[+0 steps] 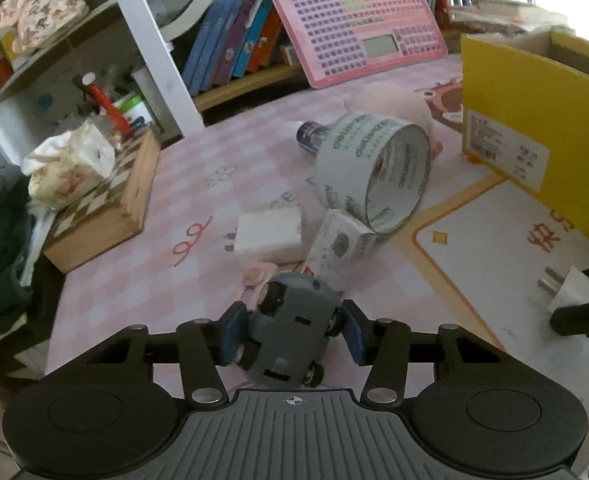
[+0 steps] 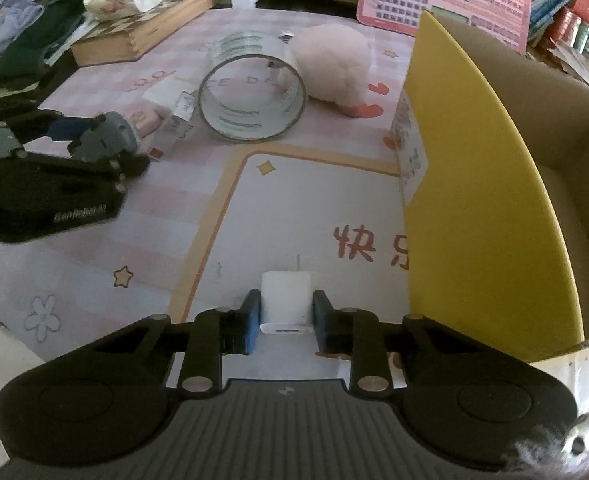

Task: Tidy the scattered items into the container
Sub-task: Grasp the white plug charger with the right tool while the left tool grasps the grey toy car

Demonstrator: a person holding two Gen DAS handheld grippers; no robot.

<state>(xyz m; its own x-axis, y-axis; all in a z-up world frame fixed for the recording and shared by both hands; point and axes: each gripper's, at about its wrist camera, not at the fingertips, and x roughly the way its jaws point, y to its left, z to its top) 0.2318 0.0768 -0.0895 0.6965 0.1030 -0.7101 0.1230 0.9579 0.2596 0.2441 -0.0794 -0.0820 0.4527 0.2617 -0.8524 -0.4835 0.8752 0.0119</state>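
Observation:
My left gripper [image 1: 290, 334] is shut on a grey toy car [image 1: 288, 332], wheels up, held just above the pink mat; it also shows in the right wrist view [image 2: 104, 138]. My right gripper [image 2: 286, 316] is shut on a small white plug charger [image 2: 287, 300], beside the yellow cardboard box [image 2: 486, 184]. The charger also shows at the right edge of the left wrist view [image 1: 570, 290]. On the mat lie a clear tape roll [image 1: 374, 172], a white adapter [image 1: 270, 236], a small white carton [image 1: 340, 242], a blue-capped bottle [image 1: 310, 136] and a pink plush [image 2: 330, 66].
The open yellow box [image 1: 534, 128] stands on the mat's right side. A wooden chessboard box [image 1: 106, 208] with a tissue pack [image 1: 70, 164] lies at the left. A pink keyboard toy [image 1: 358, 24] leans on a bookshelf at the back.

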